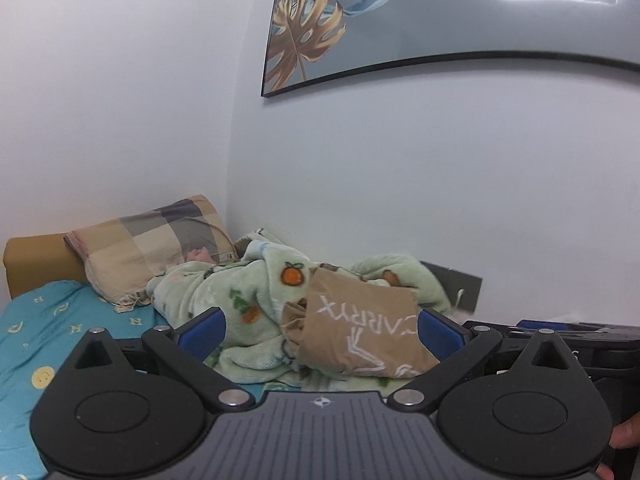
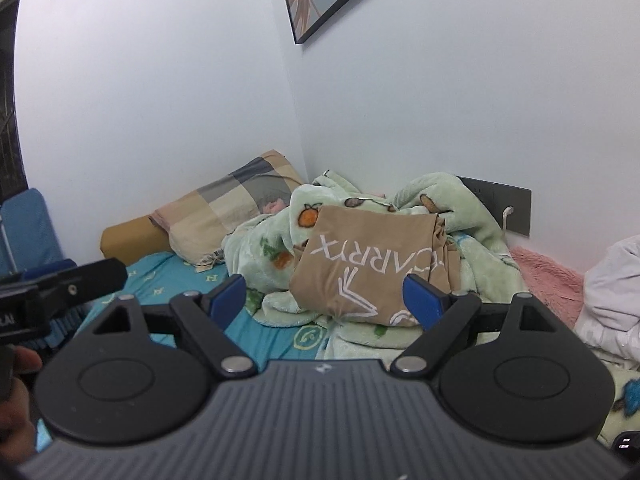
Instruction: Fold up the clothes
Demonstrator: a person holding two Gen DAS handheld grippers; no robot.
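A tan garment (image 1: 360, 324) (image 2: 372, 268) with white lettering lies folded on a crumpled pale green fleece blanket (image 1: 224, 292) (image 2: 272, 240) on the bed. My left gripper (image 1: 320, 330) stands open a little short of the garment, blue pads wide apart and nothing between them. My right gripper (image 2: 328, 300) is open too, held just before the garment's near edge, touching nothing. The left gripper's body (image 2: 60, 284) shows at the left edge of the right wrist view, and the right gripper's body (image 1: 560, 340) at the right edge of the left wrist view.
A checked pillow (image 1: 152, 248) (image 2: 228, 208) leans on a tan headboard (image 1: 36, 264) in the corner. The teal sheet (image 1: 48, 340) (image 2: 160, 280) covers the bed. A pink fleece (image 2: 548, 276) and white cloth (image 2: 612, 280) lie at the right. A grey wall socket panel (image 2: 508, 204) sits behind the blanket.
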